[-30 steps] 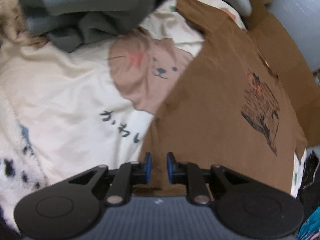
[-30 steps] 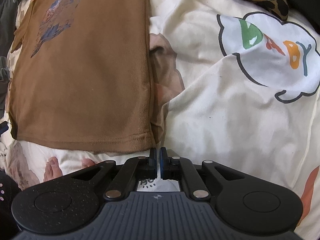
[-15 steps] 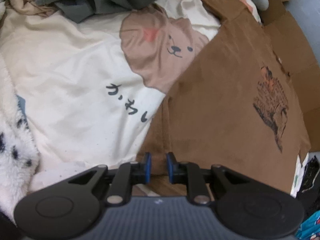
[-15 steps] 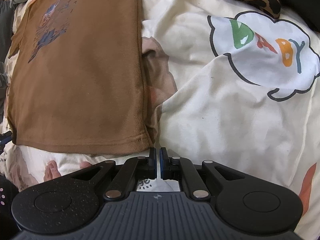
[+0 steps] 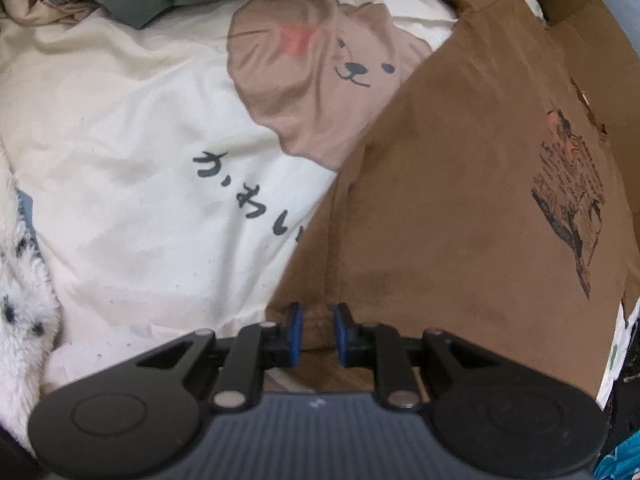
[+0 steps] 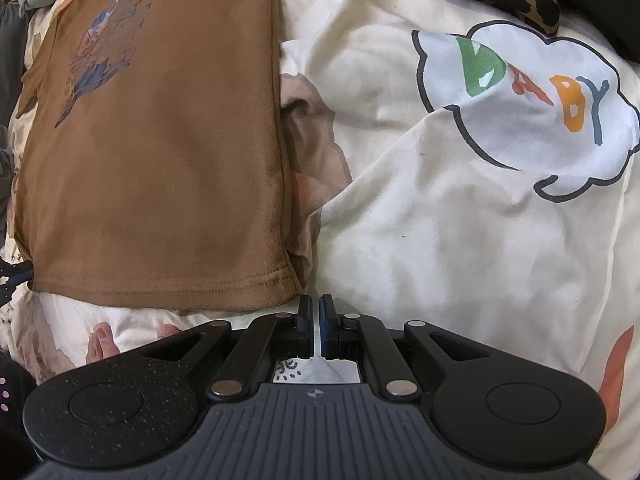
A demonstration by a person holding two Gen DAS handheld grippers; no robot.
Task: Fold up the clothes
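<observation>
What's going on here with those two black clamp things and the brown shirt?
A person is folding clothes with two handheld grippers. A brown T-shirt lies flat on a cream printed blanket. The left gripper is open at the shirt's hem; the right gripper, shut and empty, sits beside the other hem corner.

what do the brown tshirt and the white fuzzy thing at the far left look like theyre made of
Brown t-shirt: likely soft cotton knit, matte, with a stitched hem and a faded printed graphic. White fuzzy thing: seems plush fleece or faux fur, a shaggy pile with dark spots; the exact fibre cannot be told.
</observation>
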